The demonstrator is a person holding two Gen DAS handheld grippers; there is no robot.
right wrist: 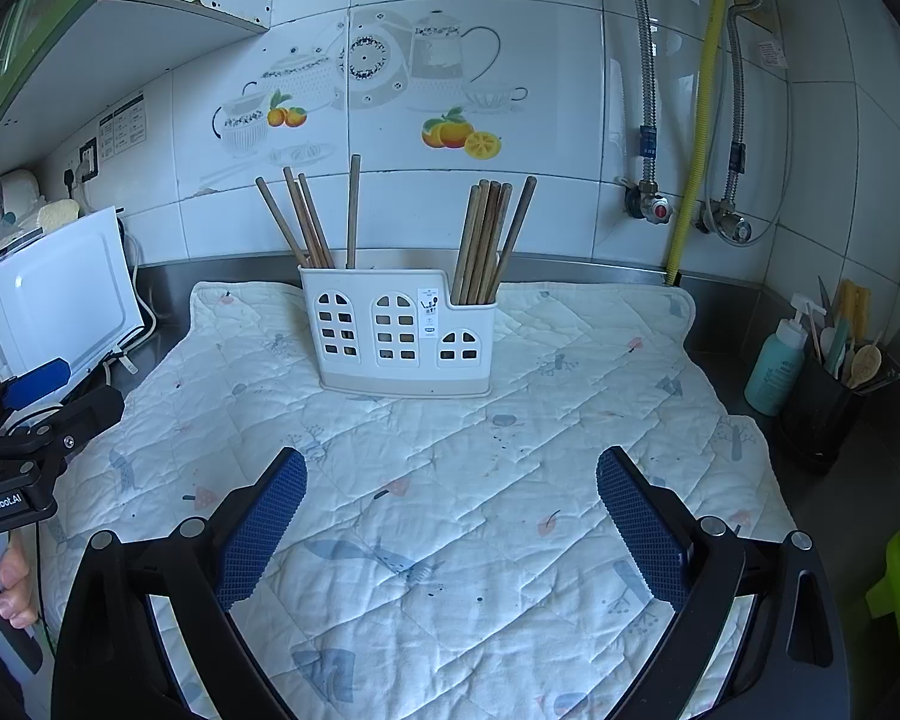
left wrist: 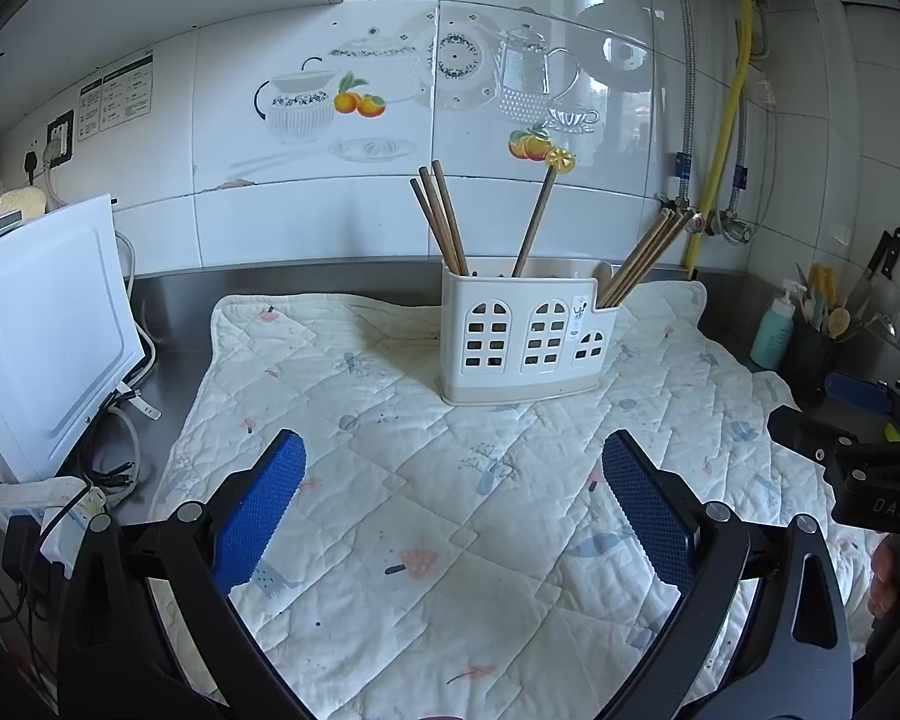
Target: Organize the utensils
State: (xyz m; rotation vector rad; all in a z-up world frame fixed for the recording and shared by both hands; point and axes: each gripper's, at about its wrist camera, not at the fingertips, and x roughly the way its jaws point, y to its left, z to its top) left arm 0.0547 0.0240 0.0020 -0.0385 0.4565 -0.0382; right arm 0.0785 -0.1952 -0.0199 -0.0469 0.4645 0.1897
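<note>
A white utensil holder [left wrist: 525, 336] [right wrist: 399, 339] with window cut-outs stands on a quilted cloth [left wrist: 450, 510] [right wrist: 426, 480] near the back wall. Wooden chopsticks [left wrist: 441, 219] [right wrist: 300, 222] stand in its left compartment, and a bundle of several chopsticks [left wrist: 645, 258] [right wrist: 489, 240] in its low right compartment. A single stick [left wrist: 534, 222] [right wrist: 353, 210] stands in the middle. My left gripper [left wrist: 453, 480] is open and empty above the cloth, in front of the holder. My right gripper [right wrist: 450, 492] is open and empty likewise.
A white appliance [left wrist: 42, 330] [right wrist: 60, 300] with cables stands at the left. At the right are a teal bottle [left wrist: 773, 333] [right wrist: 777, 366] and a black cup of kitchen tools [left wrist: 813, 354] [right wrist: 822, 408]. Pipes and valves [right wrist: 654, 204] run along the tiled wall.
</note>
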